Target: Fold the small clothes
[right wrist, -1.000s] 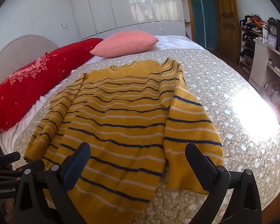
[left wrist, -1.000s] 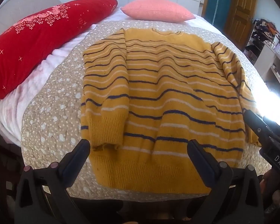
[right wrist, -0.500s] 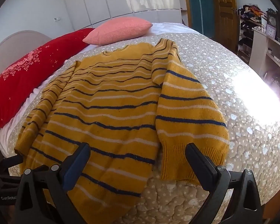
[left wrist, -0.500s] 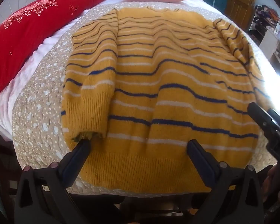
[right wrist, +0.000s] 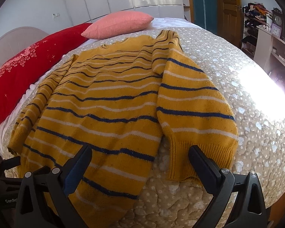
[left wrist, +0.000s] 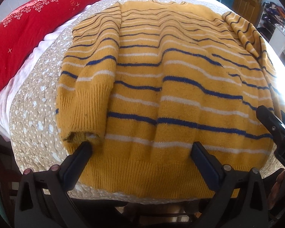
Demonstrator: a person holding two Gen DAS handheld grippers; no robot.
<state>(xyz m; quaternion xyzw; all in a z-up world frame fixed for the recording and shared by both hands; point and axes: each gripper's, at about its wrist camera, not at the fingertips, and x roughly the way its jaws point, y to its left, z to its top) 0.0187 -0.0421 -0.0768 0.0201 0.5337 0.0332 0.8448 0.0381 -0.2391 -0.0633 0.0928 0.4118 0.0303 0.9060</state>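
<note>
A yellow striped sweater (left wrist: 161,87) lies spread flat on the quilted bedspread (left wrist: 34,114), neck toward twelve o'clock near the pink pillow (right wrist: 119,24), a red bolster (left wrist: 28,28) off at ten. Both sleeves lie folded in along its body. The left gripper (left wrist: 140,148) hangs over the hem with fingers spread wide, holding nothing, one tip just at the left cuff. The right gripper (right wrist: 138,152) is likewise gaping and empty, low over the right cuff at six o'clock.
</note>
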